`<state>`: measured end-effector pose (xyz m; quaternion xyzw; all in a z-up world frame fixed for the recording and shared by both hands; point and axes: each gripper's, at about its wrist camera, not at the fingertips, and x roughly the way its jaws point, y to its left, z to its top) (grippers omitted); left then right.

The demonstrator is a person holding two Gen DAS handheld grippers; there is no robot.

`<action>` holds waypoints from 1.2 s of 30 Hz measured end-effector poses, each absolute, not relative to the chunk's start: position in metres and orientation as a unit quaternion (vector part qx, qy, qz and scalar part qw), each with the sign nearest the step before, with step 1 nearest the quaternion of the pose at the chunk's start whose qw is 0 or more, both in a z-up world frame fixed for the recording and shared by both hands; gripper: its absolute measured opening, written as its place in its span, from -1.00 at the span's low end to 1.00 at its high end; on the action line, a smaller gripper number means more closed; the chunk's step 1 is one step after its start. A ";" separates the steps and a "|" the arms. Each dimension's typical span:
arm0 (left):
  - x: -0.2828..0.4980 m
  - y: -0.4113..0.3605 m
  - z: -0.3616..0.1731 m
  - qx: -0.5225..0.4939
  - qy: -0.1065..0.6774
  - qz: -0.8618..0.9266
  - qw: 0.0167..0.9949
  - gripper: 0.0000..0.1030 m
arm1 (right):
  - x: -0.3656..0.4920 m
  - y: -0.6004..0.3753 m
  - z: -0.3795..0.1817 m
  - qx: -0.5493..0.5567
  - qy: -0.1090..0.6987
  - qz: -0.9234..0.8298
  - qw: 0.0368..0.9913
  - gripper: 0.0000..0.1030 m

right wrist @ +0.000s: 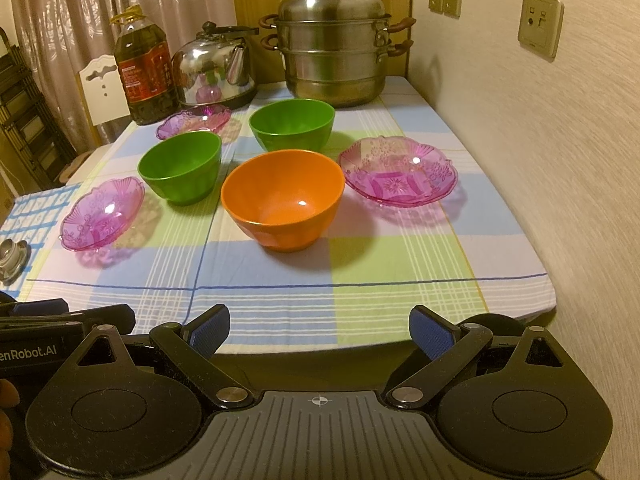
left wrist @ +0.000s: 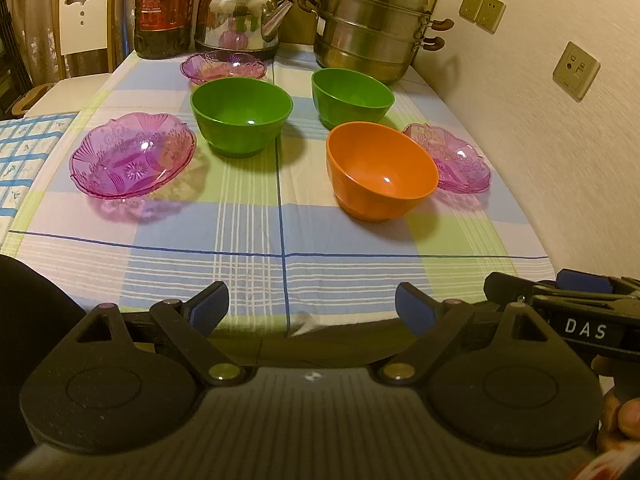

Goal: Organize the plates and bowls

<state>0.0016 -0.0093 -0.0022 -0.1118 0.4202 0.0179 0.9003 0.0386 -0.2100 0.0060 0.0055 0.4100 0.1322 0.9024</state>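
Plainly, the left gripper (left wrist: 312, 306) and right gripper (right wrist: 319, 330) hung spread and empty over the near table edge (right wrist: 360, 300). Ahead sat an orange bowl (right wrist: 282, 199), two green bowls (right wrist: 180, 167) and three purple glass plates (right wrist: 398, 170), all apart.

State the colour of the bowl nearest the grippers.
Orange: the nearest bowl is plain orange inside and out, seen best in the right wrist view.
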 end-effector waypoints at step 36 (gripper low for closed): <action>0.045 0.144 0.020 -0.126 0.389 0.050 0.911 0.69 | 0.095 -0.110 0.021 0.021 0.383 0.229 0.894 0.87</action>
